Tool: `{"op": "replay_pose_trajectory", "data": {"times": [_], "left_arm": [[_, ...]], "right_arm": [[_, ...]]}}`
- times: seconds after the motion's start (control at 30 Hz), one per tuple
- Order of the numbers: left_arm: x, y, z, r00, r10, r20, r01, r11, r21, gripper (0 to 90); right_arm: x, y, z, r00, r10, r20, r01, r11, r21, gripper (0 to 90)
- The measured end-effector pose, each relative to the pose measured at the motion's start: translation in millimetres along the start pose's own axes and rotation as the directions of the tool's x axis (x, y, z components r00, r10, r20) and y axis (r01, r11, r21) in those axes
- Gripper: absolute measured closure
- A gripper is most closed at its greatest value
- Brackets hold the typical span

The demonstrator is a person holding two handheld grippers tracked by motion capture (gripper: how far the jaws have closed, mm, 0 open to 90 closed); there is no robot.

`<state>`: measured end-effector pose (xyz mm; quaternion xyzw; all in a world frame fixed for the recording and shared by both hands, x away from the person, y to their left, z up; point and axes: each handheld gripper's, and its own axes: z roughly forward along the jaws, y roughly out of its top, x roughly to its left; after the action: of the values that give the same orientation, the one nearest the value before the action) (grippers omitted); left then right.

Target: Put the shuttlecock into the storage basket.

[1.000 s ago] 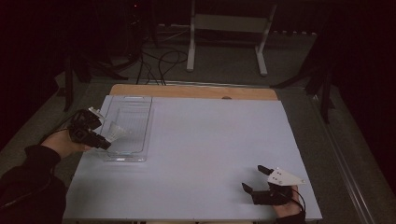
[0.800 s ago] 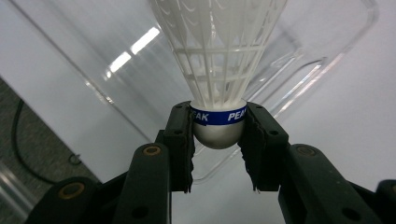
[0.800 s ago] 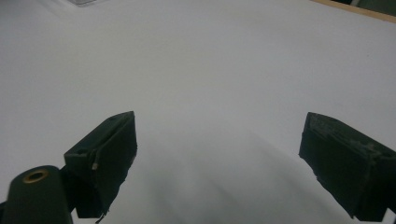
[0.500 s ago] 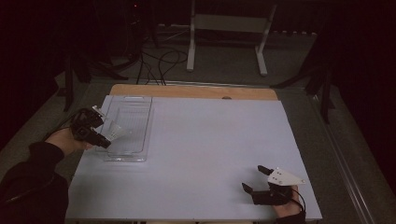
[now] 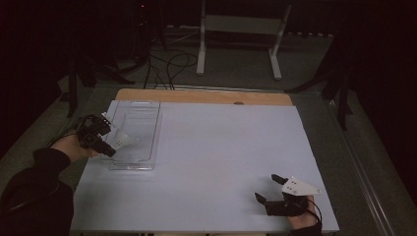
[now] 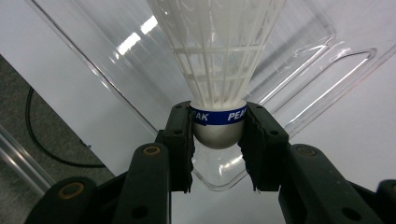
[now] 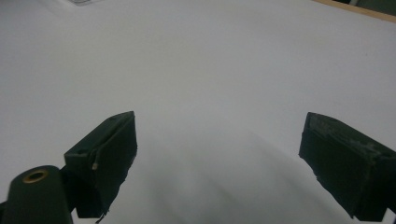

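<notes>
Left gripper view: shuttlecock (image 6: 215, 70) clamped at its cork base by the left gripper (image 6: 217, 140), skirt pointing away, poised over the near end of the clear plastic tray (image 6: 299, 84) on the white table (image 5: 221, 162). To place well, judged: lower until the cork nears the tray floor, keep the skirt inside the rim, then release. Versus one second earlier, left hand barely shifted; right gripper (image 5: 271, 191) unchanged, jaws spread and empty.
</notes>
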<state>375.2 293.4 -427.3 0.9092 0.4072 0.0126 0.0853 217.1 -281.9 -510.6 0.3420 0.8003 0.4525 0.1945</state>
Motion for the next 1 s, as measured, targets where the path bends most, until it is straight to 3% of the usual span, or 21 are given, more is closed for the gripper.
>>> {"op": "replay_pose_trajectory", "data": {"times": [0.1,0.23,0.4,0.6,0.87,1.0], "left_arm": [[-1.6,1.3,0.7,0.9999,0.011,-0.012,-0.011,0.9999,0.007,65.6],[-2.5,3.6,-3.3,0.9996,-0.019,-0.022,0.019,0.9998,-0.009,63.9],[-2.1,5.2,-10.3,0.9967,-0.065,-0.05,0.064,0.9979,-0.013,44.6],[-6.3,7.5,-16.2,0.9949,-0.079,-0.063,0.077,0.9962,-0.04,32.2],[-8.9,10.5,-18.8,0.9942,-0.096,-0.048,0.092,0.9928,-0.076,26.6],[-9.0,11.1,-21.2,0.9929,-0.119,-0.01,0.117,0.9879,-0.102,19.7]], "right_arm": [[0.4,0.1,0.0,1.0,0.002,0.001,-0.002,1.0,-0.001,11.1],[0.1,0.0,-0.6,1.0,0.005,0.004,-0.005,1.0,0.0,11.1],[0.3,0.2,-0.7,1.0,0.0,0.004,0.0,1.0,-0.001,11.1],[0.1,0.1,-0.6,1.0,0.003,0.005,-0.003,1.0,0.0,11.1],[0.0,0.1,-0.9,1.0,0.003,0.004,-0.003,1.0,-0.001,11.1],[-0.2,-0.1,-0.8,1.0,0.004,0.005,-0.004,1.0,0.0,11.1]]}}
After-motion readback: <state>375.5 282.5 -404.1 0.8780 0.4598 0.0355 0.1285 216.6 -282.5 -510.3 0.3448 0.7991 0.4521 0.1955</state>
